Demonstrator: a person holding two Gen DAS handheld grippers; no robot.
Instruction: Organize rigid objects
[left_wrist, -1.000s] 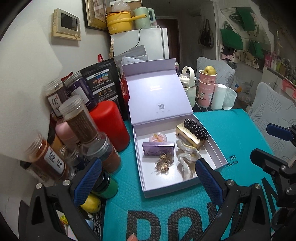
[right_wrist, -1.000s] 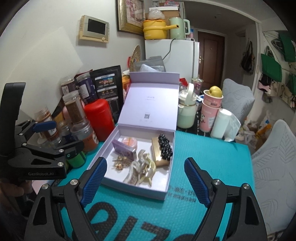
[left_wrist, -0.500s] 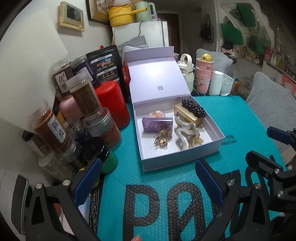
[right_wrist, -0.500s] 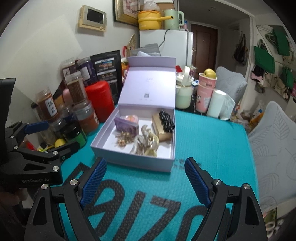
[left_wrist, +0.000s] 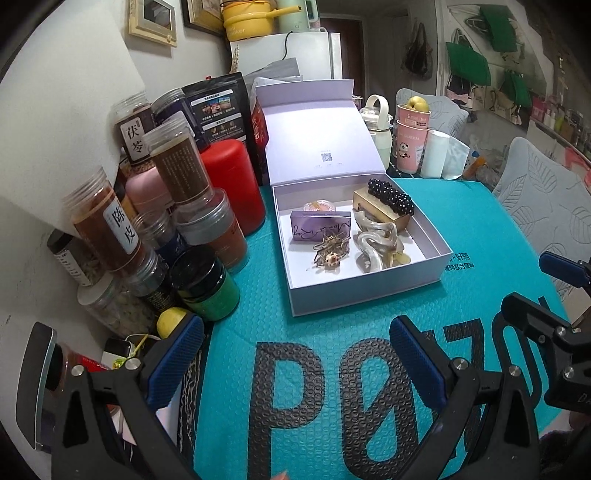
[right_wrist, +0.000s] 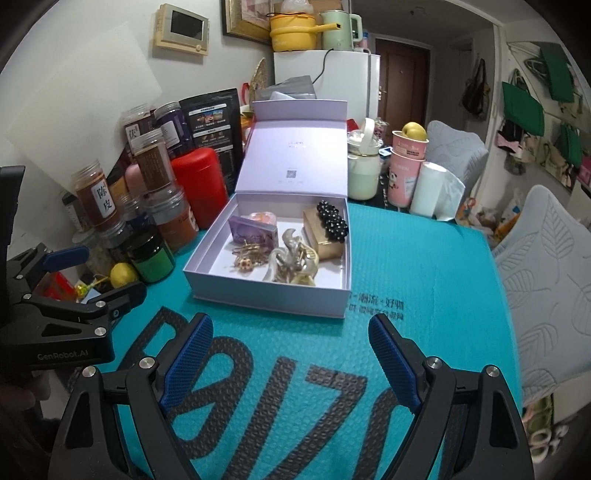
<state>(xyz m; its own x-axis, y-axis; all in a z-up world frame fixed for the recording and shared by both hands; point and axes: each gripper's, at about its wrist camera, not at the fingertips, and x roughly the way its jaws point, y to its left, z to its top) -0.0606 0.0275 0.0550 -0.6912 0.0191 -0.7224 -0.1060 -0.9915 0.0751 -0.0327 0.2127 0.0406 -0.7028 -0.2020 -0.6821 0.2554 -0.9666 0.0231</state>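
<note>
Both tools, left tool (left_wrist: 295, 354) and right tool (right_wrist: 291, 358), hang released and empty, pulled back from the lilac box (left_wrist: 365, 284) ahead; its hair clips (left_wrist: 376, 247) look sorted, lid unclosed.

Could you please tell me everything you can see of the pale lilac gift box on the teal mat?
The pale lilac gift box looks like rigid cardboard, with a hinged lid standing open at the back; a small QR code is printed inside it. The shallow white-lined tray rests flat on the teal bubble mat. Inside lie a purple card box, a gold box topped with a black beaded clip, pearly claw clips and a gold clip. Neither gripper touches it.
</note>
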